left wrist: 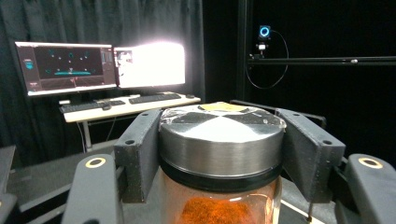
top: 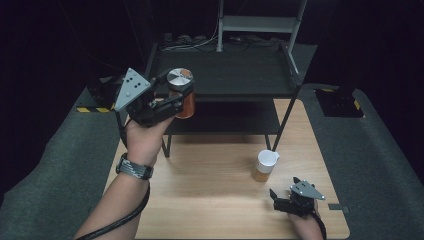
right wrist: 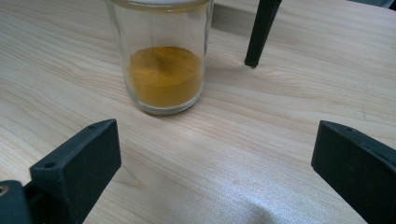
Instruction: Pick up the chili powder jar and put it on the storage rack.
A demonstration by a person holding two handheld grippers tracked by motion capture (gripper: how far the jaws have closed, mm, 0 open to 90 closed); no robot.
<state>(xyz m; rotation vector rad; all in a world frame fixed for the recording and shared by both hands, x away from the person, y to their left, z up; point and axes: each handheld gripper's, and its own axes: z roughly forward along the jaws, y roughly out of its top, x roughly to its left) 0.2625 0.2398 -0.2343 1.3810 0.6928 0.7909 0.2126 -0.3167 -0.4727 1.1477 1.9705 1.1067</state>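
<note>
Left gripper [top: 181, 97], upper left of the high view, is held up off the table [top: 215, 200] in front of the dark shelf rack [top: 225, 75], its jaws pinching a glass jar with a metal lid [top: 180, 86]. In the left gripper view the two black jaws press on either side of that lid [left wrist: 223, 135], at frame centre; orange-red powder [left wrist: 217, 211] shows through the glass at the bottom edge. Jar upright, lid level. Behind it, upper left of that view, two monitors [left wrist: 100, 65] and keyboards on a desk. Right gripper [top: 280, 197] rests low at the lower right of the high view, on the table, jaws spread with nothing between them. A second glass jar [top: 265, 166] with a white lid and yellow-orange powder stands just beyond it, near a rack leg [right wrist: 261, 32]; in the right gripper view this jar [right wrist: 161, 56] sits upper centre, apart from both jaws.
</note>
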